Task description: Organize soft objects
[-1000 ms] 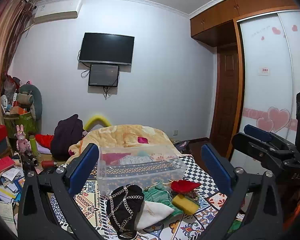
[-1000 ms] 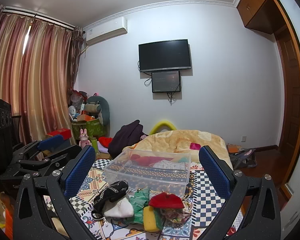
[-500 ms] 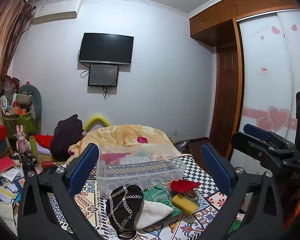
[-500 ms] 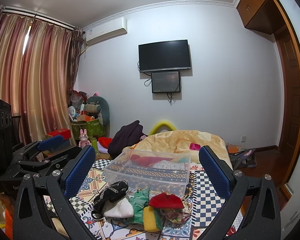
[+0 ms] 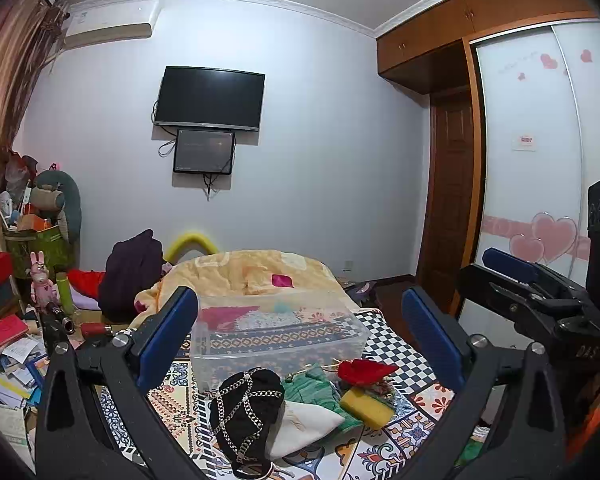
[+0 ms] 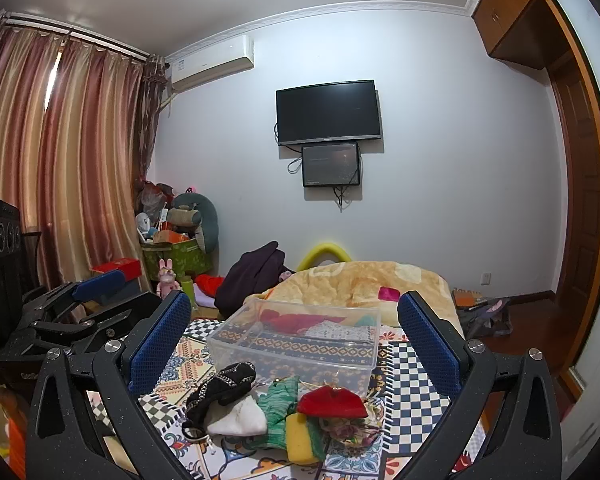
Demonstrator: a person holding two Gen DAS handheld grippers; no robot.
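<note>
A pile of soft things lies on the patterned bed cover in front of a clear plastic bin (image 5: 278, 334) (image 6: 296, 340): a black chained piece (image 5: 246, 406) (image 6: 220, 388), a white cloth (image 5: 304, 424) (image 6: 236, 418), a green cloth (image 5: 314, 390) (image 6: 278, 404), a yellow sponge (image 5: 366, 402) (image 6: 300, 438) and a red piece (image 5: 364, 370) (image 6: 332, 402). The bin holds some folded fabrics. My left gripper (image 5: 300, 340) is open and empty above the pile. My right gripper (image 6: 294, 340) is open and empty, held beside it.
An orange quilt (image 5: 244, 272) is heaped behind the bin. A dark jacket (image 5: 130, 270) and clutter of books, boxes and toys (image 5: 16, 320) lie at the left. A wardrobe (image 5: 540, 160) and a door (image 5: 448, 216) stand at the right. A TV (image 5: 210, 98) hangs on the far wall.
</note>
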